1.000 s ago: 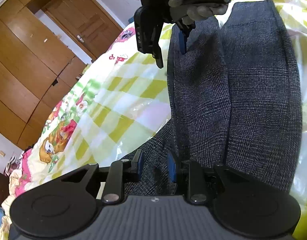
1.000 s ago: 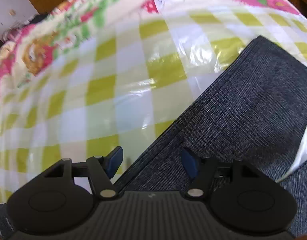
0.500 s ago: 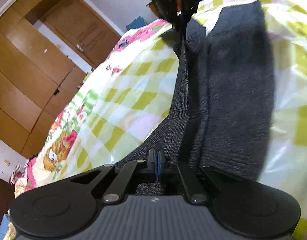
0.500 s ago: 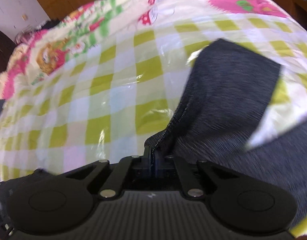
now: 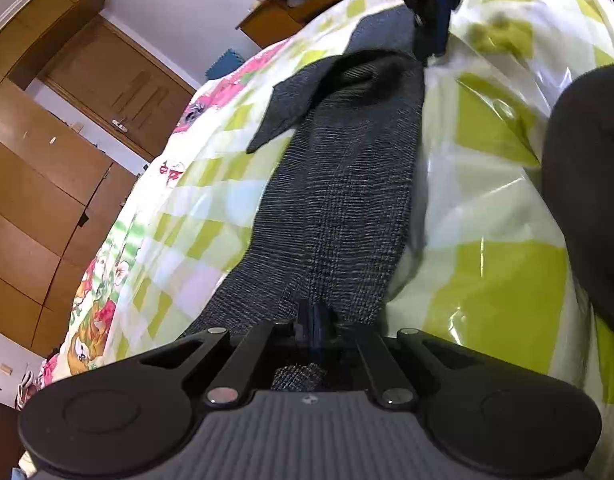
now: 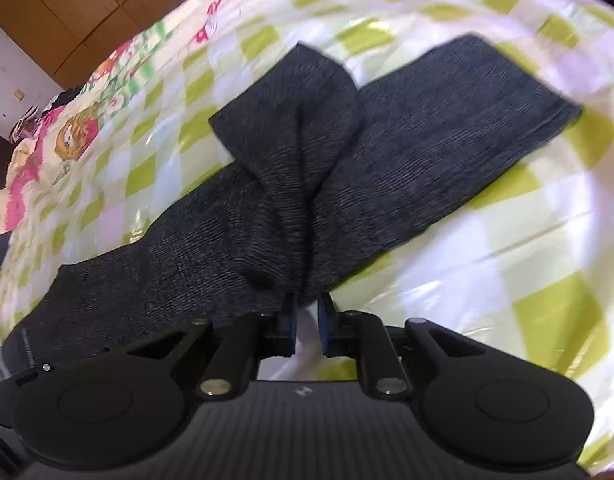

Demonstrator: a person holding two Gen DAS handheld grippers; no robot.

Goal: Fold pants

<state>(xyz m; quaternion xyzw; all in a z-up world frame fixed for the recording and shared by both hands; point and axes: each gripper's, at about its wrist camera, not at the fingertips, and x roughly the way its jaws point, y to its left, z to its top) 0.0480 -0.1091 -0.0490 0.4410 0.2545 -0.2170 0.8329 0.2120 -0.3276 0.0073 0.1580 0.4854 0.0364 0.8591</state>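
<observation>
A checked bedspread [image 6: 487, 240] covers the bed. A second ago both hand-held grippers gaped; now the left [image 5: 315, 316] pinches the pants [image 6: 307, 184] mid-frame, one leg swung across, while the right [image 6: 306, 322] is opening narrowly, cloth at its tips.

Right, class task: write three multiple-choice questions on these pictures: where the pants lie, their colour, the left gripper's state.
1. Where do the pants lie? A) on a checked bedcover B) on a wooden floor C) over a chair
2. What colour are the pants? A) red B) white C) dark grey
3. How is the left gripper? A) wide open B) shut on the pants C) holding a hanger
Answers: 1 A, green-and-white checks surround them; 2 C, grey weave shows in both views; 3 B, its jaws meet with fabric pinched between.
</observation>
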